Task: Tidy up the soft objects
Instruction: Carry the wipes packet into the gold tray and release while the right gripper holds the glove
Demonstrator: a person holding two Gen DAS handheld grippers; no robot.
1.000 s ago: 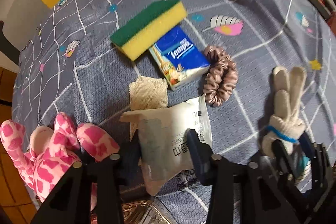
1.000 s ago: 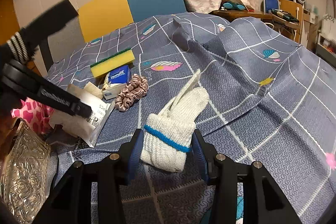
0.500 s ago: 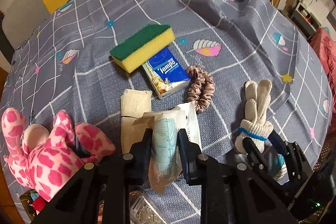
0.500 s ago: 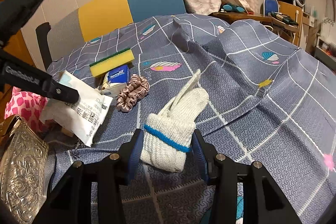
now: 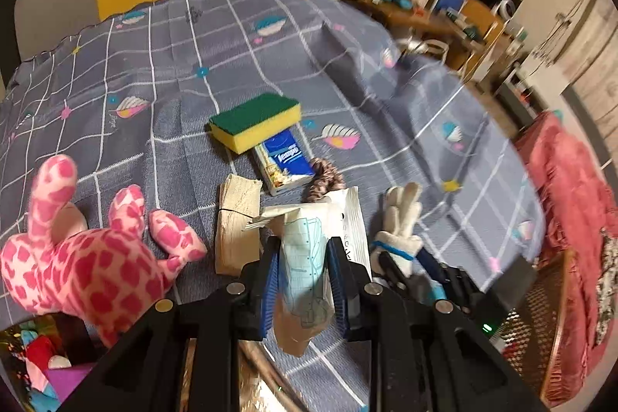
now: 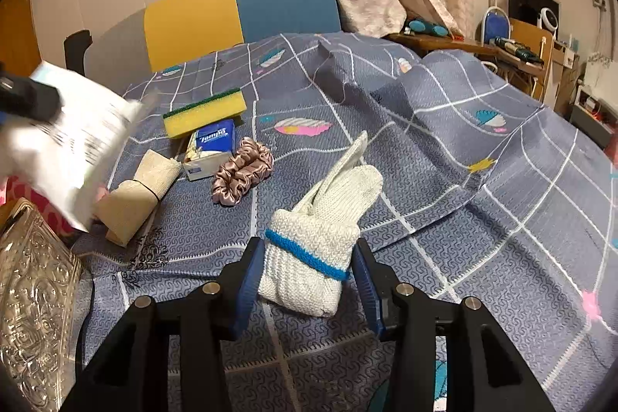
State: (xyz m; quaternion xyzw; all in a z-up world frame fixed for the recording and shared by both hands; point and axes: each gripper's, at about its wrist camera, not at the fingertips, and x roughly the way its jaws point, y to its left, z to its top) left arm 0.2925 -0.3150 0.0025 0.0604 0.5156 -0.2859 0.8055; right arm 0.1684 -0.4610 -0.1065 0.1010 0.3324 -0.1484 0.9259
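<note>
Item: mask packet (image 5: 309, 257), white, soft, printed. It was held clamped between the blue pads of the left claw (image 5: 303, 286), lifted clear of the tabletop (image 5: 174, 103) above its near edge; in the right wrist view the packet (image 6: 73, 138) was seen blurred and raised at the left.

Item: knitted glove (image 6: 320, 238), white with a blue cuff band. It was laid on the cloth near the near edge, its cuff bracketed by the two pads of the right claw (image 6: 307, 280), which was set narrowly about it; whether the pads were pressing could not be told. In the left wrist view the glove (image 5: 398, 226) was seen just right of the packet.

Further items, toward the middle of the tabletop:
- beige bandage roll (image 6: 139, 192), bound with a dark band, lying just left of the glove's line;
- pink satin scrunchie (image 6: 241, 172), beside the tissue pack;
- blue tissue pack (image 6: 212, 147), touching the sponge;
- yellow sponge (image 6: 204, 112) with green top, farthest out.

Item: pink spotted plush toy (image 5: 85, 257), at the near left edge.

Item: embossed metal tray (image 6: 31, 296), beyond the near left corner.

Covering: grey-blue checked cloth (image 6: 483, 199), rumpled toward the far right.
</note>
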